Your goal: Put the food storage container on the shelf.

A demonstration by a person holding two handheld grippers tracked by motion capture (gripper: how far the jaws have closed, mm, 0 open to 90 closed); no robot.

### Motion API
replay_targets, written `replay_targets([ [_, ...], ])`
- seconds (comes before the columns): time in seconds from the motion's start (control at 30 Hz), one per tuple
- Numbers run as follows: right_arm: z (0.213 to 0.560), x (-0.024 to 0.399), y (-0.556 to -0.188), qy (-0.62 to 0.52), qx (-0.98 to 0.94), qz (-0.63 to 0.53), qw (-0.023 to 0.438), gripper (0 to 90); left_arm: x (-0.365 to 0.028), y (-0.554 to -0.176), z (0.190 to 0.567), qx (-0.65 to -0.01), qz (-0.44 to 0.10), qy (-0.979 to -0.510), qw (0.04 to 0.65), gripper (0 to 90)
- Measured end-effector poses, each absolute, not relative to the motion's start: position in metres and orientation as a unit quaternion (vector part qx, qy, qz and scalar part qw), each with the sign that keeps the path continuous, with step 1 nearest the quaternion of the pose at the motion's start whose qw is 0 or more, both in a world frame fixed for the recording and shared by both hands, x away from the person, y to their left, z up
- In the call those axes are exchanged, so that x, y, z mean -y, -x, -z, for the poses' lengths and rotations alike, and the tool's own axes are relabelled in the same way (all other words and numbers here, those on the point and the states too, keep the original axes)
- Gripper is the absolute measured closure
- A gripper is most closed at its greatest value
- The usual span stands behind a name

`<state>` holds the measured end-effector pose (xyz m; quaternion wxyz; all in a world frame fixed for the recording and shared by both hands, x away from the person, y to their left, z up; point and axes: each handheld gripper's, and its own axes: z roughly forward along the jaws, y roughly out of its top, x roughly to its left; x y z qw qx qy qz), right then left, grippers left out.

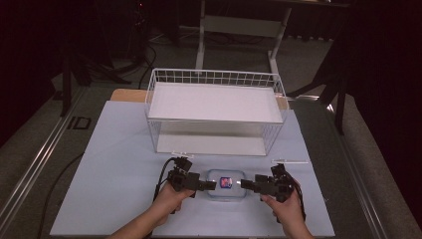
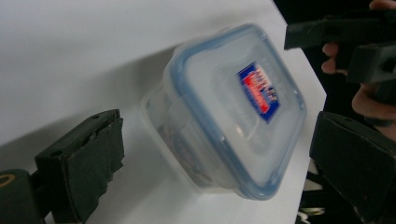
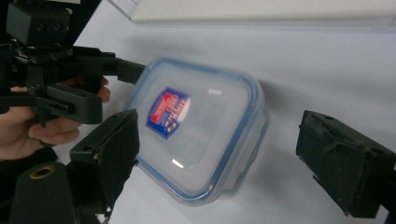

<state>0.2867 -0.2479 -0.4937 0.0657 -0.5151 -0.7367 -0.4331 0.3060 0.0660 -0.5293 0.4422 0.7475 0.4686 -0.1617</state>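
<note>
Your left hand-held gripper (image 1: 211, 185) and right hand-held gripper (image 1: 245, 184) both stand wide open, holding nothing, flanking the clear rectangular plastic container with the blue-rimmed lid (image 1: 226, 185) lying on the bench between them. You're at the approach; next, probably close both on its sides.

Lab, dark curtains (image 1: 383, 74), floor rail (image 1: 37, 159)

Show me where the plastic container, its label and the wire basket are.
plastic container (image 3: 205, 140), right gripper view, on the clear lid.
label (image 2: 259, 89), left gripper view, middle of the sticker.
wire basket (image 1: 215, 76), high view, on the far rim.
</note>
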Motion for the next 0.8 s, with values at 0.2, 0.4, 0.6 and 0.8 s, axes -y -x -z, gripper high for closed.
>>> replay_targets([
  [0.2,0.512,0.247,-0.299,0.551,0.72,0.403,0.127,14.6,-0.062,-0.308,0.538,-0.49,0.198,-0.736,0.424,12.2],
  [0.4,0.526,0.248,-0.304,0.569,0.689,0.406,0.193,22.3,-0.066,-0.31,0.542,-0.495,0.214,-0.723,0.432,26.1],
  [0.6,0.528,0.247,-0.304,0.571,0.688,0.4,0.202,38.0,-0.064,-0.307,0.542,-0.474,0.222,-0.731,0.438,33.4],
  [0.8,0.526,0.247,-0.3,0.573,0.688,0.402,0.193,41.1,-0.064,-0.303,0.535,-0.473,0.21,-0.742,0.426,40.9],
])
